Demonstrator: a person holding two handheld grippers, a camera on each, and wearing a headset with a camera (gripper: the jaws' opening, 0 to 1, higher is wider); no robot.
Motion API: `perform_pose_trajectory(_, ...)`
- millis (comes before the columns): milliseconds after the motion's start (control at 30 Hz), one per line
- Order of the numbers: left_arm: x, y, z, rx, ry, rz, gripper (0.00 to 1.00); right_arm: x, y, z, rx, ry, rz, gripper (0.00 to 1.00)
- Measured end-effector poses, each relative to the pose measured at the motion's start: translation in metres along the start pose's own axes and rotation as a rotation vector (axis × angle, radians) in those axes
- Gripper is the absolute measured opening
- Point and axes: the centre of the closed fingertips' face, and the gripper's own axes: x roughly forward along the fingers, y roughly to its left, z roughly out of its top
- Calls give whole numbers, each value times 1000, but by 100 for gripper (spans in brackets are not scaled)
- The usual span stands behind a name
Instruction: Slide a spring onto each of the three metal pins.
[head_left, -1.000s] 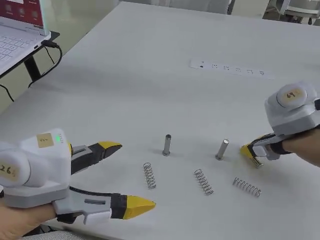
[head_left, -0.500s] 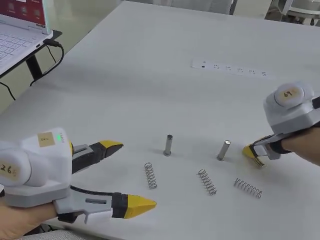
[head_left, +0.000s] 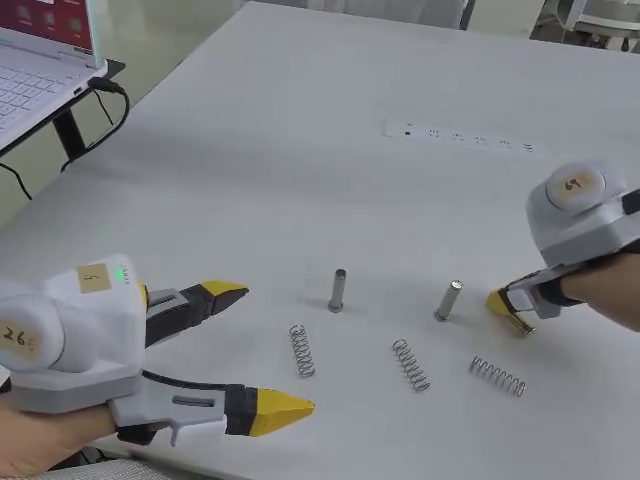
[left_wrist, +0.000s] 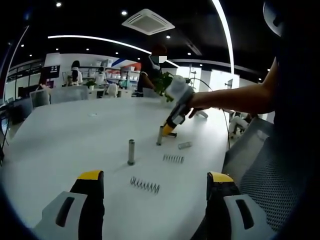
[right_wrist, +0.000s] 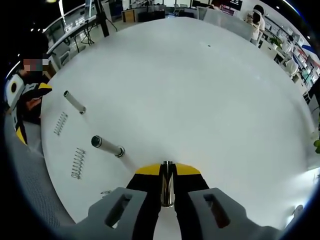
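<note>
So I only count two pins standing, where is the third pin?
The third pin is clamped between the jaws of the right gripper, at right in the head view, beside the right-hand standing pin.

Our white bench (head_left: 300, 150), sparsely laid.
We see two upright pins (head_left: 338, 290), three springs (head_left: 410, 364) lying nearer its front edge, a power strip (head_left: 465, 139) behind.
</note>
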Motion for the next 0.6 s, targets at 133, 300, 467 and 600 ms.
perform_pose_trajectory(133,1,-1,0,2,2,-6,81,-7,-1,4,4,-22,-6,5)
perform_pose_trajectory(300,1,-3,0,7,6,-13,81,-15,-2,6,6,-44,-15,5)
perform_pose_trajectory(467,2,-4,0,14,9,-19,81,-22,-2,5,9,-60,-23,5)
perform_pose_trajectory(600,2,-5,0,17,9,-21,81,-26,-1,4,12,-71,-26,5)
